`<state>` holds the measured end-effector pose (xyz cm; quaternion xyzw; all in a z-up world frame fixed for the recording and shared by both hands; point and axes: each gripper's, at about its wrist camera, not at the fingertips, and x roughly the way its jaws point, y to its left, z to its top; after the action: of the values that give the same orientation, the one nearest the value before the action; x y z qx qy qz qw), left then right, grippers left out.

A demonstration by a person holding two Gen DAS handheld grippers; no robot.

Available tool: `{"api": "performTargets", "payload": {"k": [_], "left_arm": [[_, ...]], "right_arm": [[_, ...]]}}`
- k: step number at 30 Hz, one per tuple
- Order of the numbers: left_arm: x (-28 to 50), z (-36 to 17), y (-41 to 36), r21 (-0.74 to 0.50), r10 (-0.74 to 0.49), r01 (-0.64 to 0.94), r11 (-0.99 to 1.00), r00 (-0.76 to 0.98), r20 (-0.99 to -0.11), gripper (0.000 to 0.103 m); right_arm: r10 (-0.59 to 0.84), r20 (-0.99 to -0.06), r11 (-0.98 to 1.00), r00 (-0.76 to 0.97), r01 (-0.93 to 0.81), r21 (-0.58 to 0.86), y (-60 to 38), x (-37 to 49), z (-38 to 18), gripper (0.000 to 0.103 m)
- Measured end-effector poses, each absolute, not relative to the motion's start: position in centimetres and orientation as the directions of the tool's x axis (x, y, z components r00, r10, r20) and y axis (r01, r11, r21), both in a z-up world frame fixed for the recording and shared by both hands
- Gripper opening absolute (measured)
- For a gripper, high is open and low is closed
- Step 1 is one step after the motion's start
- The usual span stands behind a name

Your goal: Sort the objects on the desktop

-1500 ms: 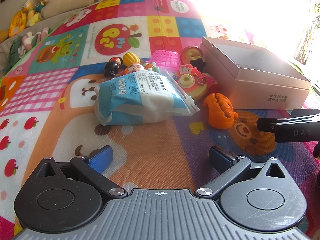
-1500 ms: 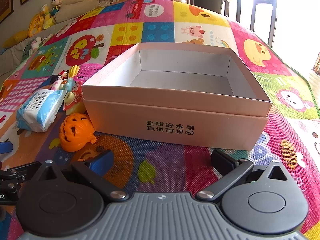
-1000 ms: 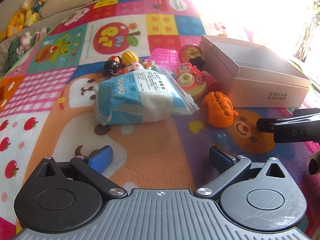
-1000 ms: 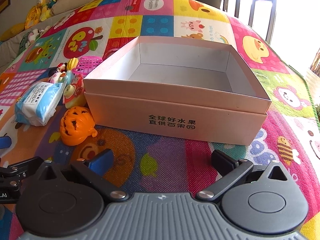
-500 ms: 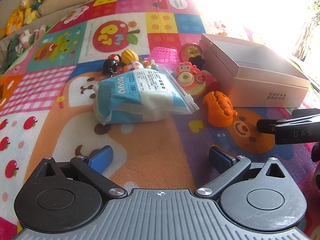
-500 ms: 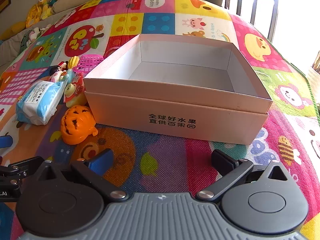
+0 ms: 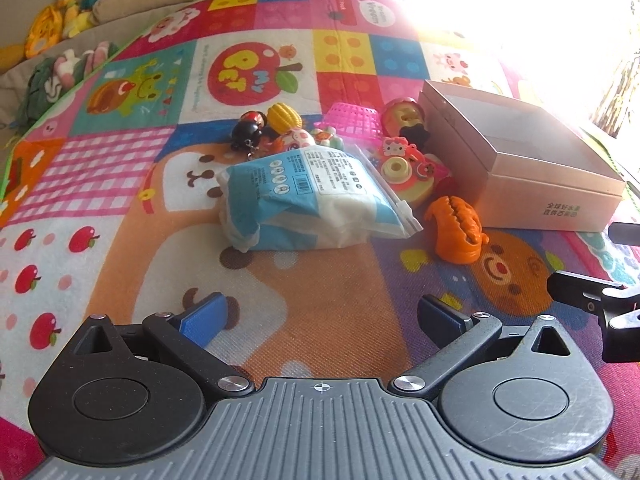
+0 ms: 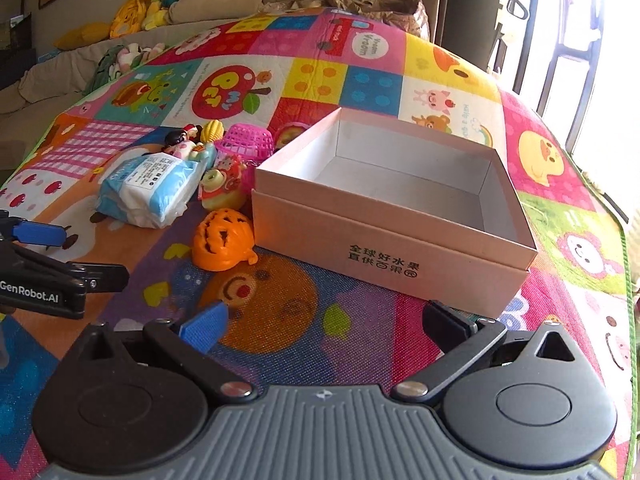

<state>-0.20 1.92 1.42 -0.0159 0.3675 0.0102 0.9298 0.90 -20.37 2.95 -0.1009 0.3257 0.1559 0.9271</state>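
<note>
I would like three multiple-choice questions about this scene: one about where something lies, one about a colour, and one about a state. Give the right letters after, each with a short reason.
1. Where does the orange pumpkin toy lie?
A. inside the box
B. on the mat, close to the box's front left corner
C. on top of the wipes pack

2. What colour is the small basket?
A. pink
B. green
C. black

3. What is the state of the cardboard box?
A. closed with a lid
B. open and full of toys
C. open and empty

Answers:
1. B: in the right wrist view the pumpkin rests on the play mat near the box's corner, apart from the wipes pack.
2. A: its mesh wall is bright pink in both views.
3. C: no lid is on it, and only its bare white bottom shows.
</note>
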Motion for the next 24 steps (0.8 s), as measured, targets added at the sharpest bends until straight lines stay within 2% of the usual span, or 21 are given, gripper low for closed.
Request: {"api": "performTargets", "payload": {"k": [1, 3, 5, 10, 13, 16, 18, 22, 24], "left_arm": [[-0.2, 1.5, 2.1, -0.021, 0.012, -0.036, 0.999, 0.731, -0.682, 0.103], [-0.2, 1.8, 2.6, -0.019, 0.027, -0.054, 0.998, 0.737, -0.676, 0.103], [-0.2, 2.3, 3.4, -0.016, 0.048, -0.079, 0.997, 0.746, -0.664, 0.103], [0.0, 3.5, 5.1, -0.016, 0.097, -0.140, 0.990, 0.760, -0.642, 0.103], [0.0, 4.0, 5.7, -0.030, 0.097, -0.149, 0.988, 0.772, -0.628, 0.103], [0.2, 4.4, 5.9, -0.035, 0.069, -0.114, 0.993, 0.792, -0.606, 0.103], [0.8, 4.7, 5.9, -0.023, 0.060, -0.090, 0.996, 0.804, -0.592, 0.103], [2.9, 4.8, 6.5, -0.016, 0.077, -0.107, 0.994, 0.804, -0.589, 0.103], [3.7, 4.5, 6.7, -0.019, 0.056, -0.084, 0.996, 0.800, -0.597, 0.103]], "right_arm": [[0.237, -0.627, 0.925, 0.742, -0.369, -0.087, -20.1, 0.7, 3.1, 0.101], [0.267, -0.619, 0.904, 0.739, -0.414, -0.105, -19.1, 0.4, 3.2, 0.084], [0.304, -0.622, 0.878, 0.722, -0.466, -0.112, -17.8, 0.3, 3.1, 0.060], [0.379, -0.595, 0.853, 0.708, -0.516, -0.071, -14.8, 1.3, 2.9, 0.053], [0.388, -0.603, 0.864, 0.697, -0.503, -0.025, -13.8, 3.1, 2.5, 0.052], [0.367, -0.621, 0.878, 0.692, -0.479, -0.015, -13.3, 4.6, 1.8, 0.039], [0.386, -0.631, 0.873, 0.673, -0.488, 0.014, -14.0, 4.4, 1.9, 0.036], [0.443, -0.682, 0.826, 0.582, -0.561, 0.058, -15.6, 3.3, 3.5, 0.036], [0.474, -0.672, 0.815, 0.569, -0.572, 0.091, -16.6, 3.3, 5.6, 0.041]]}}
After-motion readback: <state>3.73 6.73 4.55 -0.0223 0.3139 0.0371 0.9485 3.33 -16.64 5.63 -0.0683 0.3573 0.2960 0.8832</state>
